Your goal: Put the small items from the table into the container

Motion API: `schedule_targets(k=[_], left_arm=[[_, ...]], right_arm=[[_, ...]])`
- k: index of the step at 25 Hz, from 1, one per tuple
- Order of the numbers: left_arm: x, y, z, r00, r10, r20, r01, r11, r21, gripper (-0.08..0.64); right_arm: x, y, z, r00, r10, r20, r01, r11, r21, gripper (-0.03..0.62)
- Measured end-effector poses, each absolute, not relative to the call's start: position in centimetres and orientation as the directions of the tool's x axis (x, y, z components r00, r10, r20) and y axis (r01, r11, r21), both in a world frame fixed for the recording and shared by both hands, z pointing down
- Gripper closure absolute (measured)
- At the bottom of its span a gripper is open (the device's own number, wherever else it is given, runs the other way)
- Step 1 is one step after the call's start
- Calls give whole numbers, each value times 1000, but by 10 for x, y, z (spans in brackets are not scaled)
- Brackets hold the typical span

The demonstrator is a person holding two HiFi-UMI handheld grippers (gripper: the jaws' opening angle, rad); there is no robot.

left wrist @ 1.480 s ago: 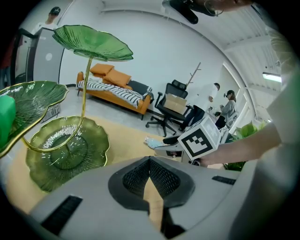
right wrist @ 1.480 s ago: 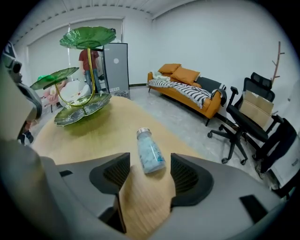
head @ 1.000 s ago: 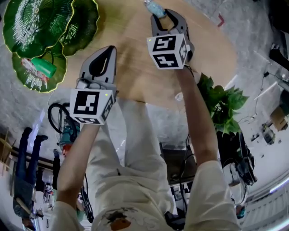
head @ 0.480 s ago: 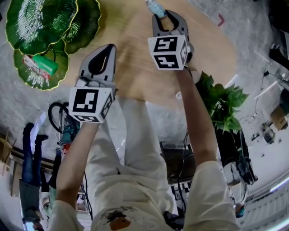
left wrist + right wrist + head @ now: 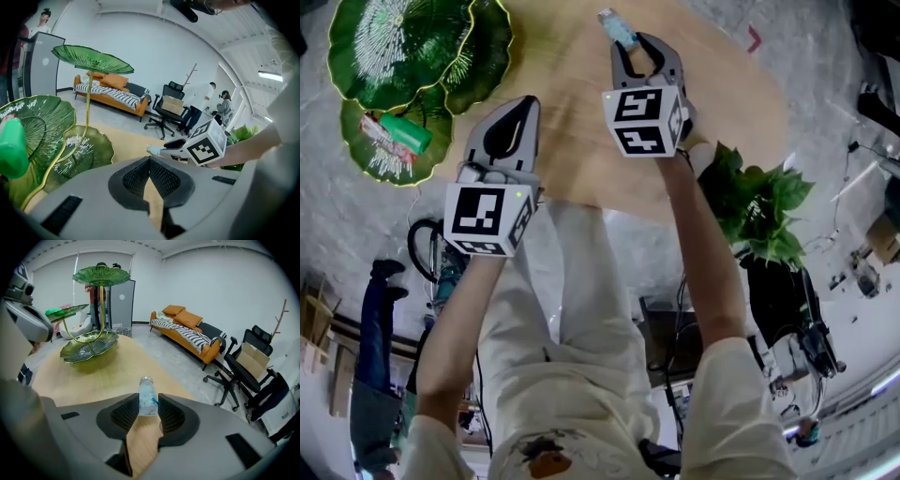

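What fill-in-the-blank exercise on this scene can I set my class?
1. The small bottle sits between the jaws of the ____ gripper.
2. The dish holding the green item is shaped like a ____.
3. The left gripper holds ____.

Missing words: right; leaf; nothing.

Note: the right gripper has its jaws closing on that bottle.

The room is bright, with even white light; a long ceiling lamp [image 5: 271,75] glows at the right of the left gripper view; shadows on the wooden table [image 5: 572,94] are soft and faint; the green leaf plates [image 5: 394,47] sparkle with small white glints; all three pictures bend like a fishbowl, and their corners go dark; the small bottle [image 5: 148,397] looks sharp; the green thing [image 5: 11,147] at the left edge is blurry.
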State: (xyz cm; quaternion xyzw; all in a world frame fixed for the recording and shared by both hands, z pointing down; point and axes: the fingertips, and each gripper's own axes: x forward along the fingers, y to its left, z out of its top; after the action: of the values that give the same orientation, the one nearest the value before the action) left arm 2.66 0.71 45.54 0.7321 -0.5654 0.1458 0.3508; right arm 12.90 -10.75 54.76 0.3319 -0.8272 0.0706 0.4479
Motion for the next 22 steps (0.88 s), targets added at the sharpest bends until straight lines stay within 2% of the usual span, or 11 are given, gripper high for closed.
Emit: schedule_targets(k=[11, 15, 22], left_arm=[[25, 19, 458, 326, -716, 617, -929, -125, 347, 560], [22, 21, 459, 319, -717, 620, -931, -114, 347, 560], [17, 20, 462, 306, -723, 619, -933, -97, 348, 560]], right_arm=[[117, -72, 566, -410, -402, 819, -569, 814, 114, 460], [113, -74, 570, -416, -371, 830, -562, 823, 86, 402], [115, -81, 589, -377, -319, 870, -575, 817, 50, 393]])
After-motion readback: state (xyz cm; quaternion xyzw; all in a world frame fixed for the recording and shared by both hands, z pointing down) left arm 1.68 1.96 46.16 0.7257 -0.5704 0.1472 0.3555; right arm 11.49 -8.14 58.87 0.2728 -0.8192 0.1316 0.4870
